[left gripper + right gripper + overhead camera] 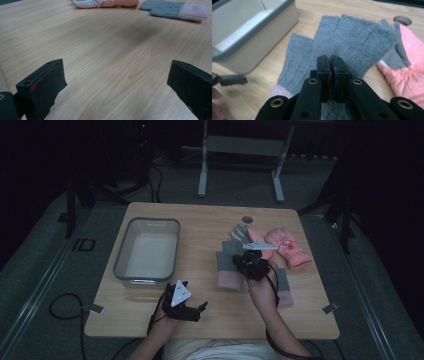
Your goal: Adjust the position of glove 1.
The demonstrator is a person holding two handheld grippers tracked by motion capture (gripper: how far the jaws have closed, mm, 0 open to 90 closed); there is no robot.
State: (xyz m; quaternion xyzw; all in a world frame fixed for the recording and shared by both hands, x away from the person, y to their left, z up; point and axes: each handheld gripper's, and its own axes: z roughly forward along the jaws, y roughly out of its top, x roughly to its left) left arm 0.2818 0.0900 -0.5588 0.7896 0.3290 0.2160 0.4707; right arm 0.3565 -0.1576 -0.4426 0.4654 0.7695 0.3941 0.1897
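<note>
Right gripper (331, 65): jaws clenched on the grey glove (352, 37) — the right gripper view shows knit pinched between them, a detail the high view hides under the hand.
Grey glove: fingerless grey knit with a pink cuff, fanned out just beyond the jaws; whether it hangs clear of the table (210, 220) is hard to tell.
Left gripper (116, 82): jaws released, wide apart over bare wood.
Beyond the right gripper: pink glove (412, 75) to one side, grey-rimmed bin (249, 27) to the other — both cut off.
Far off: a second grey glove (175, 10) in the left gripper view.
</note>
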